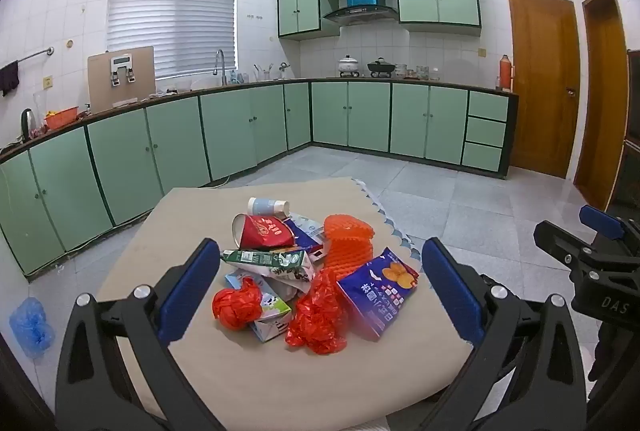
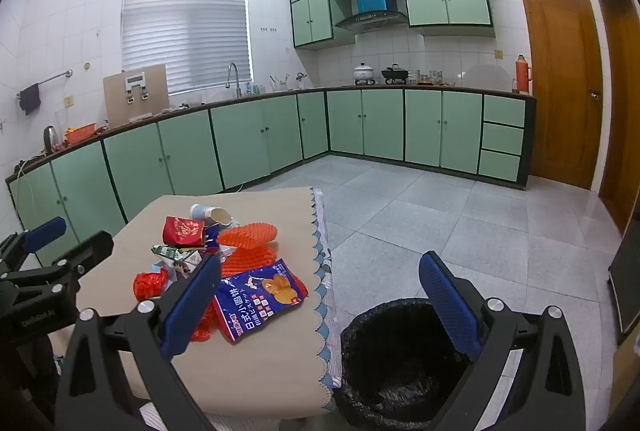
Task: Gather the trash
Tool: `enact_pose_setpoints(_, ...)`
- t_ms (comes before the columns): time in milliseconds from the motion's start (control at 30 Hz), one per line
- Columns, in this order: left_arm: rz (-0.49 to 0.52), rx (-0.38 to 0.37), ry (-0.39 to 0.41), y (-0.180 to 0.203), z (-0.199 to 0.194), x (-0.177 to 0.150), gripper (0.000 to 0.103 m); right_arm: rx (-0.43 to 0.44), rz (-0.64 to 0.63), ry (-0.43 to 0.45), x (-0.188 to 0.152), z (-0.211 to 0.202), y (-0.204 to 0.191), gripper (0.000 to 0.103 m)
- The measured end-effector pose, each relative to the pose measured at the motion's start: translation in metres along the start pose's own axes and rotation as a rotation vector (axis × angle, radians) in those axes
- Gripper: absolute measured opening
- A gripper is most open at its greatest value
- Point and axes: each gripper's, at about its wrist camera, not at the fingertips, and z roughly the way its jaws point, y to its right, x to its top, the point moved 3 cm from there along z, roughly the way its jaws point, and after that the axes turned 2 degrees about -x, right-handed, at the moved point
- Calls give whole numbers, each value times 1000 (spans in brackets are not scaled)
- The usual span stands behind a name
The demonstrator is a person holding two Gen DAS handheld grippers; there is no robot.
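Observation:
A pile of trash lies on the beige table (image 1: 256, 383): a blue snack bag (image 1: 380, 295) (image 2: 260, 299), red plastic bags (image 1: 316, 315), a crumpled red ball (image 1: 236, 305), an orange foam net (image 1: 348, 243) (image 2: 248, 235), a green carton (image 1: 264, 259), a red paper cup (image 1: 264, 231) and a white cup (image 1: 266, 206). My left gripper (image 1: 320, 295) is open and empty, held above the pile. My right gripper (image 2: 320, 303) is open and empty, over the table's right edge. A bin with a black liner (image 2: 400, 363) stands on the floor right of the table.
Green kitchen cabinets (image 1: 160, 147) run along the left and far walls. Wooden doors (image 1: 544, 83) are at the right. The right gripper shows in the left wrist view (image 1: 592, 251). A blue bag (image 1: 32, 323) lies on the floor at left.

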Motion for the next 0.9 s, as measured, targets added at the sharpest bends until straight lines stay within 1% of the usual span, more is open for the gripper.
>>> enact_pose_setpoints(133, 0, 0, -4, -1, 5, 2, 98, 0, 2, -1, 0, 0, 0, 97)
enact_pose_setpoints(167, -2, -1, -4, -2, 5, -1, 98, 1, 2, -1, 0, 1, 0, 97)
enact_pose_setpoints(367, -6, 9, 4, -2, 0, -1, 98, 0, 1, 1, 0, 0, 0, 97)
enact_pose_setpoints(900, -6, 9, -1, -6, 1, -1, 98, 1, 2, 1, 0, 1, 0, 97)
